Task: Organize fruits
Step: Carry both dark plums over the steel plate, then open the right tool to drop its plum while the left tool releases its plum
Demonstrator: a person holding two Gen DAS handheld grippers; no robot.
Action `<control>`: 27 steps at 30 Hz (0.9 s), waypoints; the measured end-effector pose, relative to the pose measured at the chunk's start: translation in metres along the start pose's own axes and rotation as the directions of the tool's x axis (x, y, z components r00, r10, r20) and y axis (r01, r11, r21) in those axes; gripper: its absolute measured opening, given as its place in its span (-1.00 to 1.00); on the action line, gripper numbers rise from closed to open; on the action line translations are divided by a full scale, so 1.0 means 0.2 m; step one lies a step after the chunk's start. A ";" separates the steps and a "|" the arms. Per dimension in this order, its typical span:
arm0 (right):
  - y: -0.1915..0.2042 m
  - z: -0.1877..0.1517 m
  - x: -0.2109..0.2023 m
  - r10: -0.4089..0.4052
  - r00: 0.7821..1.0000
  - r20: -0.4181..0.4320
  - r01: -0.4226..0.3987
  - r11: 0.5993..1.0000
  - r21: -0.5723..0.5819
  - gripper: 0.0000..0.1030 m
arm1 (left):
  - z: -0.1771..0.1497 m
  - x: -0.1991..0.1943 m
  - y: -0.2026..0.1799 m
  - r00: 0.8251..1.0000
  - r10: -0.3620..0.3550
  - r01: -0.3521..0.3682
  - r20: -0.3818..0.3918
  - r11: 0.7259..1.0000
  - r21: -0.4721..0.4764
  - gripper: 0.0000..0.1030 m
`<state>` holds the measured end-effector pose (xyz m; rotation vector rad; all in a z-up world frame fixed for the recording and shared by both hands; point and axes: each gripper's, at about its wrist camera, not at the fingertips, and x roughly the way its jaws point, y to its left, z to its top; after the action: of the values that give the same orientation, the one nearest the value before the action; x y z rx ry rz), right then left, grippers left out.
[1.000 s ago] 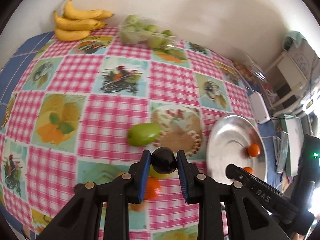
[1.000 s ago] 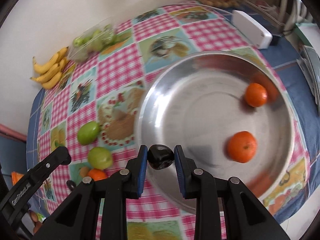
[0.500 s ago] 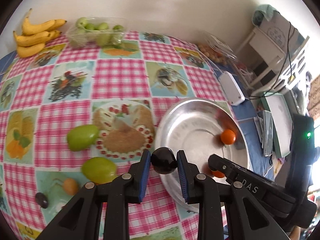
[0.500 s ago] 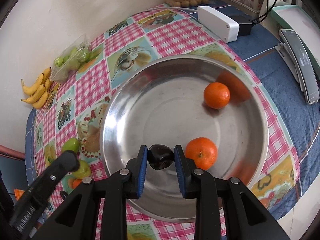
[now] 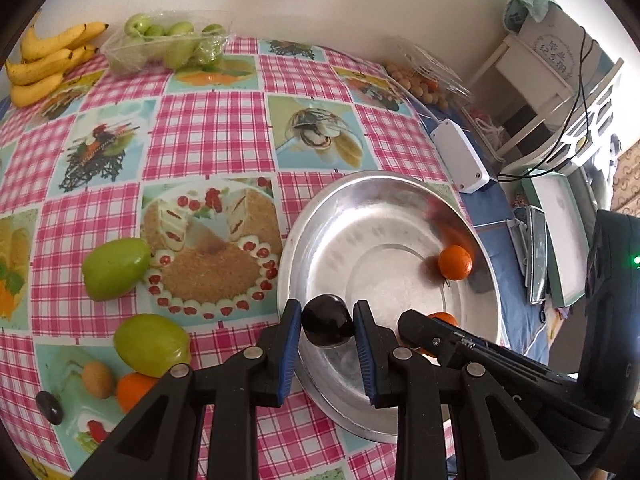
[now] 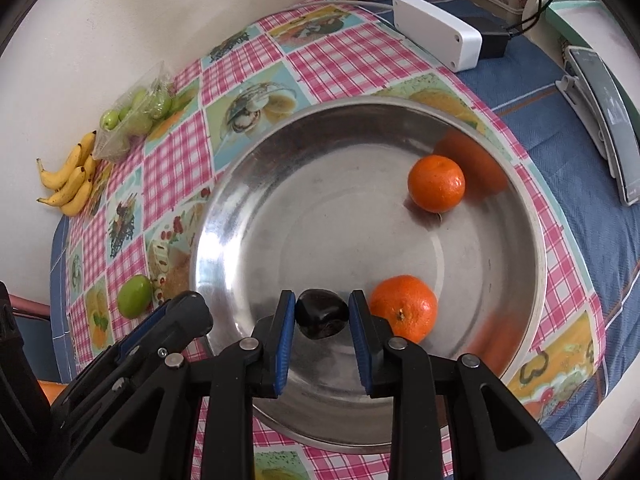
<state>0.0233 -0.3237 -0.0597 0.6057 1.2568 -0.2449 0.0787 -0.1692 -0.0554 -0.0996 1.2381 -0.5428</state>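
Observation:
My left gripper [image 5: 327,322] is shut on a dark plum [image 5: 328,326], held over the near-left rim of a steel bowl [image 5: 304,240]. My right gripper [image 6: 321,314] is shut on another dark plum [image 6: 321,313], low over the steel bowl [image 6: 232,208], beside an orange [image 6: 403,307]. A second orange [image 6: 436,183] lies at the bowl's far right. On the checked cloth left of the bowl lie two green fruits [image 5: 116,268] [image 5: 151,345], a small brown fruit [image 5: 97,379], an orange [image 5: 134,390] and a loose dark plum [image 5: 49,407].
Bananas [image 5: 44,62] and a clear pack of green fruit [image 5: 168,46] sit at the far left by the wall. A white box [image 5: 460,156] and a pack of small brown fruits [image 5: 416,80] lie beyond the bowl. Shelves and cables stand at the right.
Both grippers moved from the cloth side over the bowl, each still holding its plum. The left gripper shifted right to the bowl's rim; the right one came lower beside the near orange.

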 end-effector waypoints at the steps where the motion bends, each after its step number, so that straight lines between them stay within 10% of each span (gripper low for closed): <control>1: 0.00 0.00 0.00 -0.002 1.000 -0.005 0.002 1.000 0.002 -0.43 | 0.00 0.00 0.00 1.000 -0.001 0.001 0.000 1.000 -0.001 -0.44; 27: 0.01 -0.01 -0.02 0.030 0.999 0.022 -0.030 1.000 -0.005 -0.43 | 0.02 -0.10 0.09 0.999 0.036 -0.036 0.014 0.999 -0.024 -0.37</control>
<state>0.0211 -0.3219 -0.0563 0.6159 1.2262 -0.2227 0.0840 -0.1461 -0.0431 -0.1012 1.2301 -0.4950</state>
